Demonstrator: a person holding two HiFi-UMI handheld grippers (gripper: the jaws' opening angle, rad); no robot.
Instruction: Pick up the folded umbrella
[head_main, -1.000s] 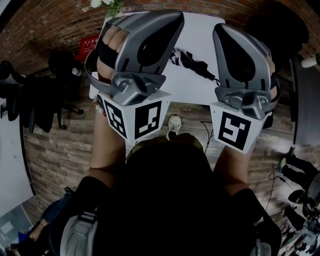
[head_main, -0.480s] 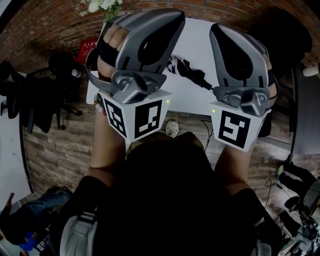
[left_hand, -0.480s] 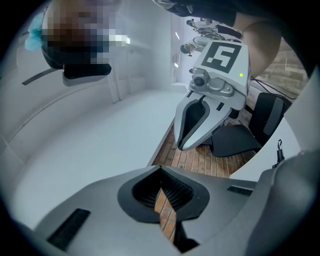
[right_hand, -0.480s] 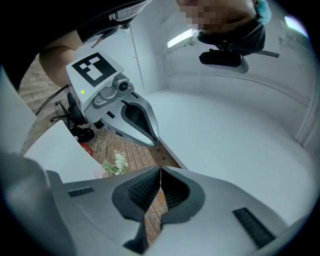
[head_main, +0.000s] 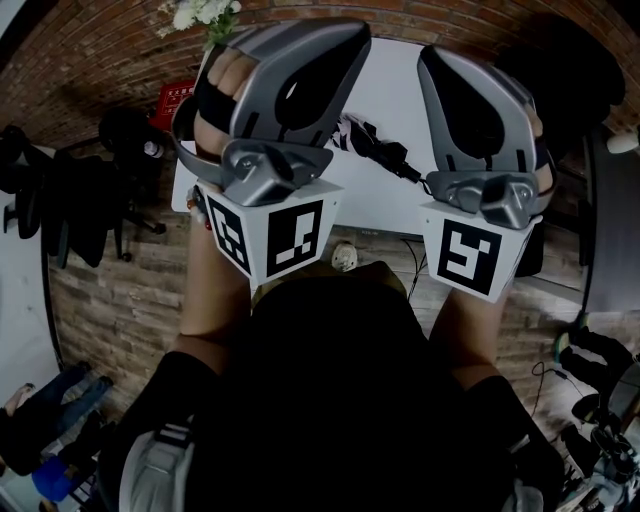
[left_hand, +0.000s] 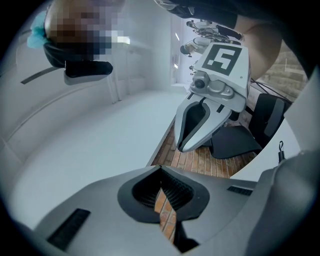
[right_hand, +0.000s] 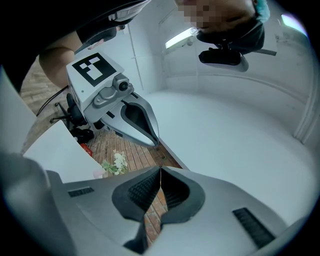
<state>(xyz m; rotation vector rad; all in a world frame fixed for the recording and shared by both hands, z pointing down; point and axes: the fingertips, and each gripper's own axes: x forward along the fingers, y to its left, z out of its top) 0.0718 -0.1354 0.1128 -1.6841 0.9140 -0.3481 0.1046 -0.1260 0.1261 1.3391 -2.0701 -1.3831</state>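
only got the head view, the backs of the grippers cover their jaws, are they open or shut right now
Observer: The left gripper has its jaws shut, tips together, nothing between them.
Operator: and the right
Observer: The right gripper is shut too and empty; only floor shows through the slit below its tips.
Operator: does either gripper view show the umbrella
Observer: No. The umbrella appears in neither gripper view; the right gripper view shows white flowers ahead instead.

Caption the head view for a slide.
Left gripper and right gripper frame a folded umbrella lying on the white table.
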